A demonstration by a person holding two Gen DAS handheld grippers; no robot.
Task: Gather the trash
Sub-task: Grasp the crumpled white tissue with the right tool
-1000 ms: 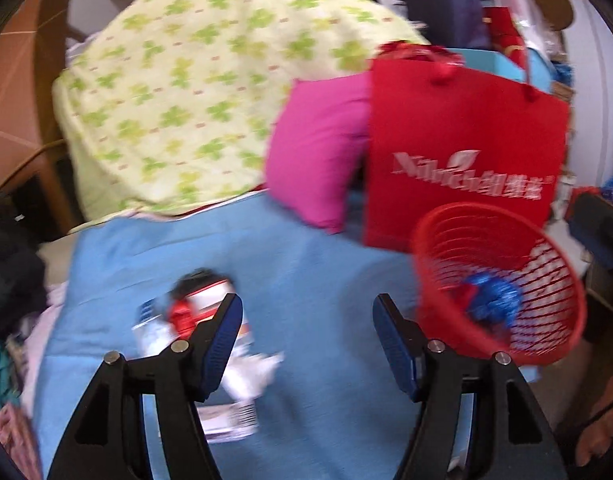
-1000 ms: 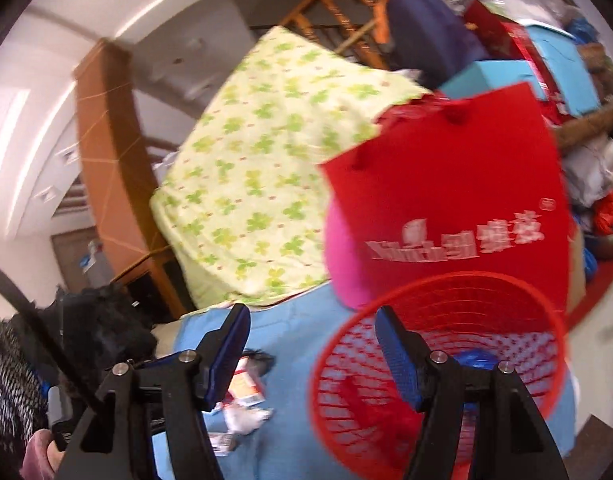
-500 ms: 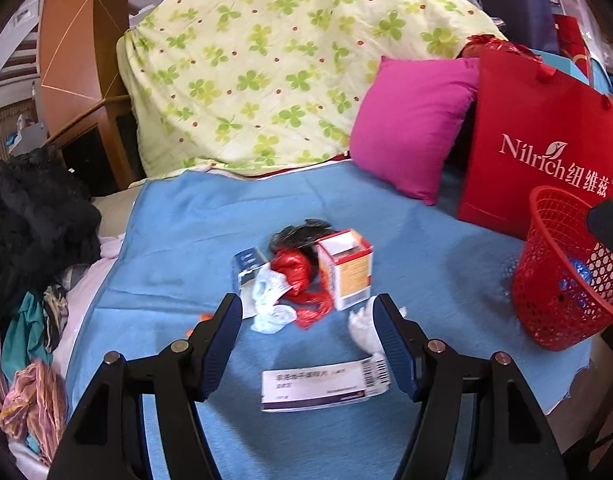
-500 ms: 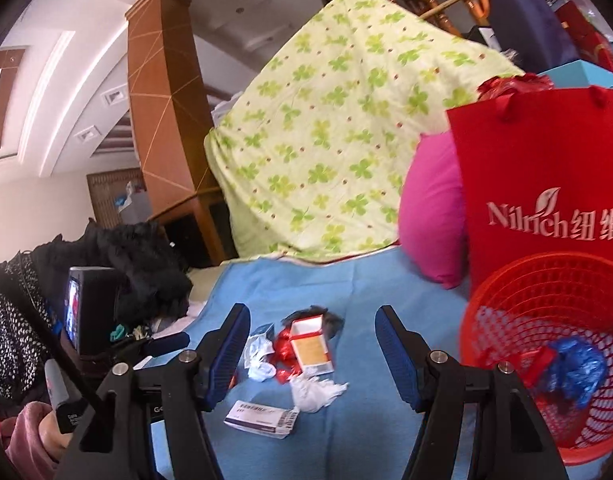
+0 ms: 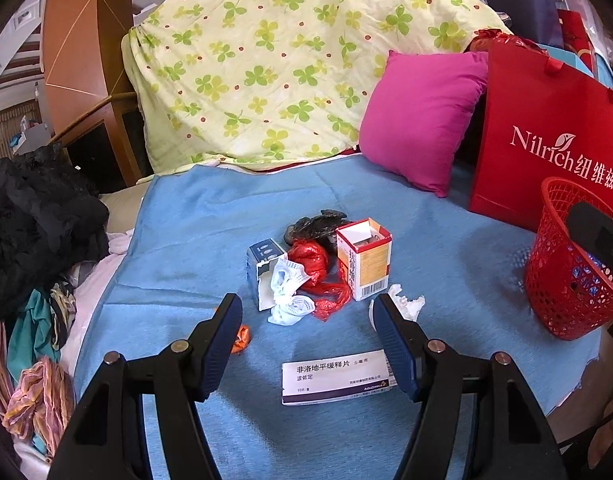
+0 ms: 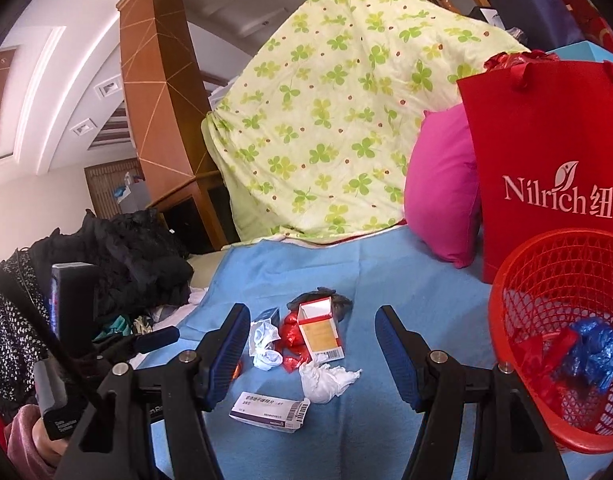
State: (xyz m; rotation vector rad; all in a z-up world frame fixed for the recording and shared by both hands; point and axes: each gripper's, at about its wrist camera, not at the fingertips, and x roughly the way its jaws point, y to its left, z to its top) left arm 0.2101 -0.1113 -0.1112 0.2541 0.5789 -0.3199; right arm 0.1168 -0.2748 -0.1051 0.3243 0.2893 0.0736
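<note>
A pile of trash lies mid-blanket: an open red-and-orange carton [image 5: 364, 260], a red plastic wrapper [image 5: 314, 268], a crumpled white mask [image 5: 286, 288], a small grey-blue box [image 5: 262, 260] and a black bag [image 5: 318, 224]. Nearer lie a white tissue [image 5: 406, 304] and a flat white medicine box [image 5: 338, 376]. My left gripper [image 5: 306, 320] hangs open just short of the pile, nothing between its fingers. My right gripper [image 6: 312, 336] is open and empty too, facing the same carton [image 6: 320, 328] and tissue [image 6: 326, 380]. The red mesh basket [image 6: 546, 264] at right holds blue and red bags.
The blue blanket [image 5: 210, 240] covers the bed. Behind it are a clover-print quilt [image 5: 274, 60], a pink pillow [image 5: 422, 120] and a red paper bag [image 5: 546, 140]. Dark clothes [image 5: 34, 220] are heaped at the left edge. A small orange scrap [image 5: 242, 338] lies by the left finger.
Both views have swung left, off the red bag and basket and onto the trash pile. The blur has gone and both grippers now hold nearly still, jaws unchanged.
</note>
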